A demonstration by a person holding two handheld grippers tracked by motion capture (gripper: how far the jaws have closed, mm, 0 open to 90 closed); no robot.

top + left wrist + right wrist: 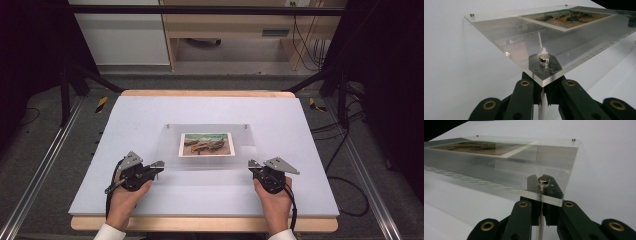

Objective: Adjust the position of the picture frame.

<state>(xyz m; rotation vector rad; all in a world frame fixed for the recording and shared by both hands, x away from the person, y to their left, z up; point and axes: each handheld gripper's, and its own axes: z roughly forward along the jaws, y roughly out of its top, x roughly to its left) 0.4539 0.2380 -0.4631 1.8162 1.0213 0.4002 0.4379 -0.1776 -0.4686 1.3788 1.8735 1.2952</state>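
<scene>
A lab or workshop recording station is suggested: a white-padded table (150,115) is enclosed by a black metal frame (200,10), cables (345,145) are trailed over grey carpet beside the table, and wooden furniture (225,30) is placed beyond it.
</scene>
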